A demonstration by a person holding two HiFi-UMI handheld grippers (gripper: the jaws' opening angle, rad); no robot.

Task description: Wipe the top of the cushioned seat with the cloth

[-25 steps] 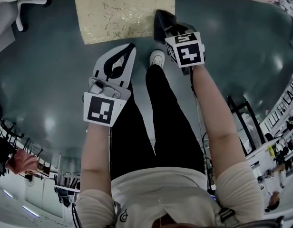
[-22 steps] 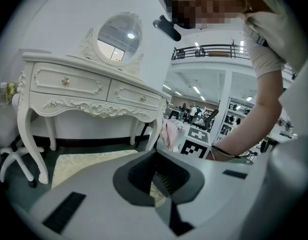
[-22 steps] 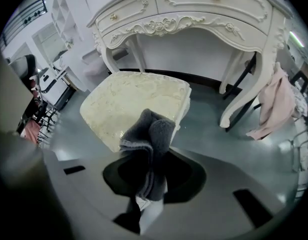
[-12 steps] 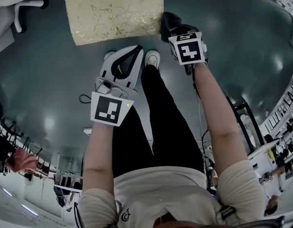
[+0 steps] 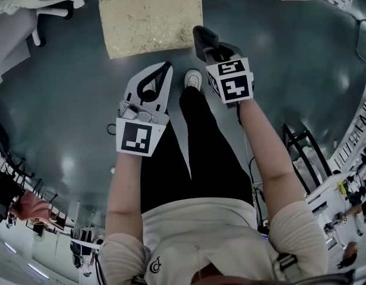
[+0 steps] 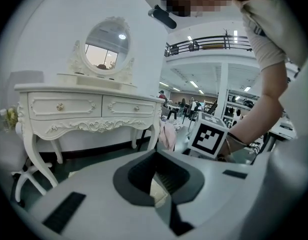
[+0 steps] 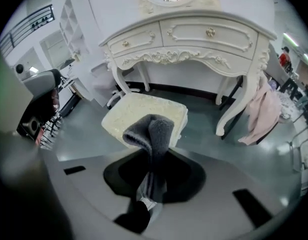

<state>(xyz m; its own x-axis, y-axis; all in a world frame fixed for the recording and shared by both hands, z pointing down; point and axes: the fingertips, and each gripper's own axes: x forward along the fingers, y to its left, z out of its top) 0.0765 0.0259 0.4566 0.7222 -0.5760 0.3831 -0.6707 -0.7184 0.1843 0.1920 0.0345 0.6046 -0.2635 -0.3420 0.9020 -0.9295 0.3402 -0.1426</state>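
Observation:
The cushioned seat [image 5: 150, 18] is a cream, gold-patterned square on the dark floor, at the top of the head view. My right gripper [image 5: 208, 40] is shut on a dark grey cloth [image 5: 202, 35], which hangs just in front of the seat's right front corner. In the right gripper view the cloth [image 7: 150, 131] stands up folded out of the right gripper [image 7: 153, 179], with the seat [image 7: 129, 109] behind and below it. My left gripper [image 5: 163, 67] is shut and holds nothing, a little short of the seat's front edge. A sliver of cream shows through the left gripper [image 6: 161, 184].
A white carved dressing table [image 7: 194, 39] with a mirror stands behind the seat. A pink garment [image 7: 261, 111] hangs by its right leg. A white chair base [image 5: 46, 2] lies at the far left. My shoe [image 5: 193, 78] is on the floor between the grippers.
The right gripper with the cloth has come off the seat's right front corner and now hangs just in front of it. The left gripper has barely moved.

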